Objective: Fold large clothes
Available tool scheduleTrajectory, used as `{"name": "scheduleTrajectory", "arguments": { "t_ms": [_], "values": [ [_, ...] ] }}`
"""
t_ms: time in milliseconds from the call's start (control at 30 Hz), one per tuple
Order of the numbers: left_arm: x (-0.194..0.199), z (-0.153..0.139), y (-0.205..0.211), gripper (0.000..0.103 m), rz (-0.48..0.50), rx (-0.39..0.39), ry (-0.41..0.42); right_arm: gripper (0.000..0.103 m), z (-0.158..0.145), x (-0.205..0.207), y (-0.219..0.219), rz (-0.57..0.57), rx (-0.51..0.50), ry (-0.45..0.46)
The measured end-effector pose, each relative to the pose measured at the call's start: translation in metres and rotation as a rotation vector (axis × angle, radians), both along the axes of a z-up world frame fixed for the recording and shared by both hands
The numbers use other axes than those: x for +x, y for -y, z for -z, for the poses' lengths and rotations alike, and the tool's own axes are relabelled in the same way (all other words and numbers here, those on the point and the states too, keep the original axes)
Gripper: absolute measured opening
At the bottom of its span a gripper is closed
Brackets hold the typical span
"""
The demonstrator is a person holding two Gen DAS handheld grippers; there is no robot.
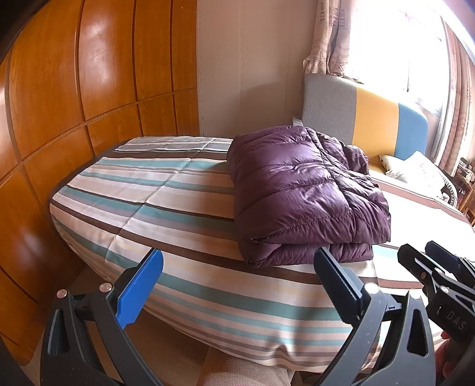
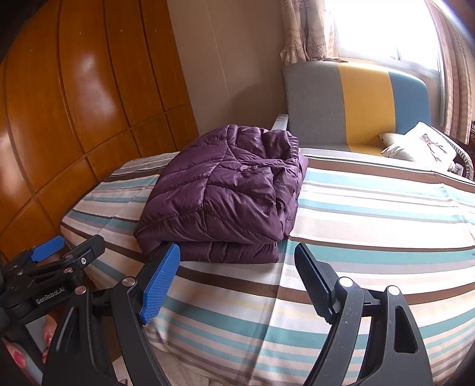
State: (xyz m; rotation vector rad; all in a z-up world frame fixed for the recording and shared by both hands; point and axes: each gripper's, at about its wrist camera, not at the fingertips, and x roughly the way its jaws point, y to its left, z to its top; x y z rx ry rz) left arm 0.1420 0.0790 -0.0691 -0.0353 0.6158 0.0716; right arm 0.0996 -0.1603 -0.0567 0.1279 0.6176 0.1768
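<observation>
Striped bedspread (image 2: 371,207), wooden wardrobe (image 1: 74,118), pillow (image 2: 427,145)

Wooden wardrobe (image 1: 89,89), striped bed (image 2: 371,207), bright curtained window (image 2: 380,26).

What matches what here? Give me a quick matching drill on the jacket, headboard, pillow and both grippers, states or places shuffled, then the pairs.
Things:
1. purple jacket
2. headboard
3. pillow
4. left gripper and right gripper

States or places:
A. grey, yellow and blue panels
B. folded on the striped bedcover
C. open, holding nothing
D. at the far end of the bed, below the window

Pairs: 1-B, 2-A, 3-D, 4-C
</observation>
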Motion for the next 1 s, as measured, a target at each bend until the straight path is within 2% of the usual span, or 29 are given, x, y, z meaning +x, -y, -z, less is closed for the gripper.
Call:
{"name": "scheduleTrajectory", "arguments": {
  "t_ms": [300, 667, 1000],
  "values": [
    [0.0006, 0.0003, -0.0030, 0.101, 0.000, -0.029, -0.008, 0.079, 0.0013, 0.0012, -0.0018, -0.001, 0.000, -0.003],
    [-0.0026, 0.0003, 0.0019, 0.101, 0.006, -0.003, 0.005, 0.079, 0.0016, 0.0006, -0.0012, 0.000, 0.002, -0.009],
    [-0.0025, 0.0027, -0.0019, 0.101, 0.004, -0.050, -0.018, 0.079, 0.0046, 0.0027, -0.0007, -0.006, 0.011, -0.018]
  ]
}}
